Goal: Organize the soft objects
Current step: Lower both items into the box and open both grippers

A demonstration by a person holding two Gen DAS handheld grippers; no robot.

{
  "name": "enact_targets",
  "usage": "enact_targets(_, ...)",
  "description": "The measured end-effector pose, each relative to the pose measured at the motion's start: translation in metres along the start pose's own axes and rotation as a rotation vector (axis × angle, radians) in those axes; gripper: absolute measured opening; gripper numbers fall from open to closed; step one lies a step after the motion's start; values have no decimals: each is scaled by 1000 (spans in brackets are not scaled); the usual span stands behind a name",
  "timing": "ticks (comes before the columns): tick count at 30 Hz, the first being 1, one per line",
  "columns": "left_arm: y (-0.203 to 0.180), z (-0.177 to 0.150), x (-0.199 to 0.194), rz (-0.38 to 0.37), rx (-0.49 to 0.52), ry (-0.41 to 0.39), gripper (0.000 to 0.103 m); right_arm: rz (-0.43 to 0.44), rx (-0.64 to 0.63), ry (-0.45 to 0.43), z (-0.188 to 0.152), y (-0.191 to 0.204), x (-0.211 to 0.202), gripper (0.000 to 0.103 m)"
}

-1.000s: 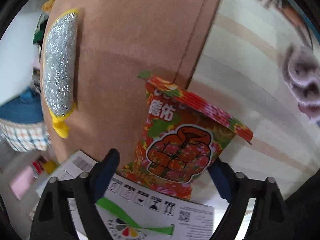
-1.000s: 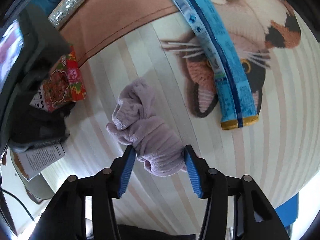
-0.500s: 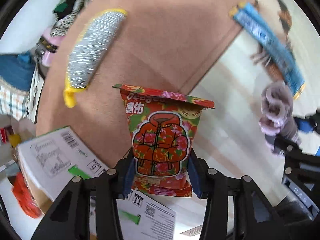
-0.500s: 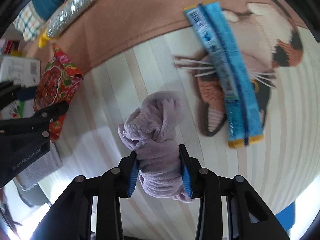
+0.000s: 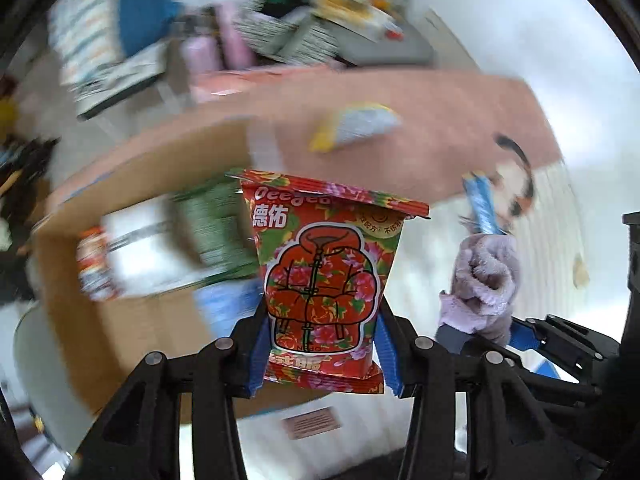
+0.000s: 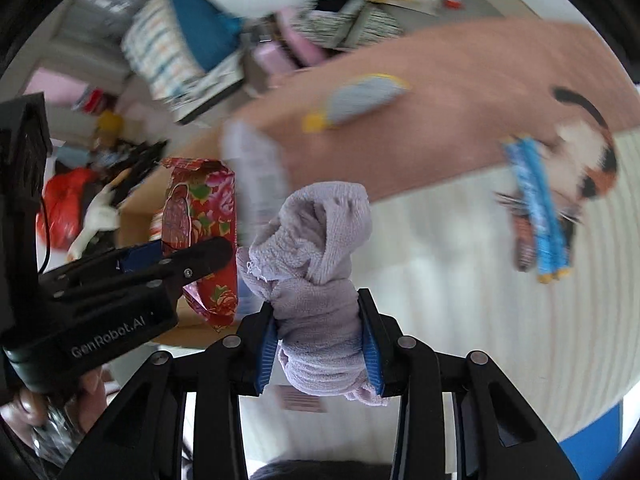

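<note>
Cat-print mat [image 6: 460, 80]: one blue packet [image 6: 536, 208], one silver pouch [image 6: 360, 100], both lying loose.

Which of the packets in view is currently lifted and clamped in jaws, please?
The red floral packet, in the left gripper. The silver-and-yellow packet and blue packet lie on the mat.

Each wrist camera looks down along its own fingers, close to them. Both views share the cat-print mat [image 5: 460, 128] [image 6: 480, 80] and cardboard box [image 5: 132, 332] [image 6: 140, 204].
</note>
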State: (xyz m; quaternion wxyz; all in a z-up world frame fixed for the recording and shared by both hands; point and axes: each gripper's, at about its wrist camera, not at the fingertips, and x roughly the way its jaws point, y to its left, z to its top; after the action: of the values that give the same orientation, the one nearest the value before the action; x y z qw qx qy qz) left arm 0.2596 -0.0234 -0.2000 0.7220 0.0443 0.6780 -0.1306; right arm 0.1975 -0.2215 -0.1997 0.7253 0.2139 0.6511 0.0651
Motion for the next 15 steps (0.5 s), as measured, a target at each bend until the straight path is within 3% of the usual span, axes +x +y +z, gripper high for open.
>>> enact_targets(4, 68, -22, -16, 43, -114, -9, 42, 1, -79, 19, -9, 75, 21, 39)
enact_targets(8, 137, -35, -2, 44, -227, 36, 42, 11, -119, 81, -10, 137, 68, 39)
enact_targets(10, 165, -42, 10, 41, -260, 69, 42, 48, -102, 122, -12, 157, 96, 39)
enact_targets(15, 206, -55, 58, 11, -324, 171, 42, 22, -53, 181, -17, 177, 162, 39)
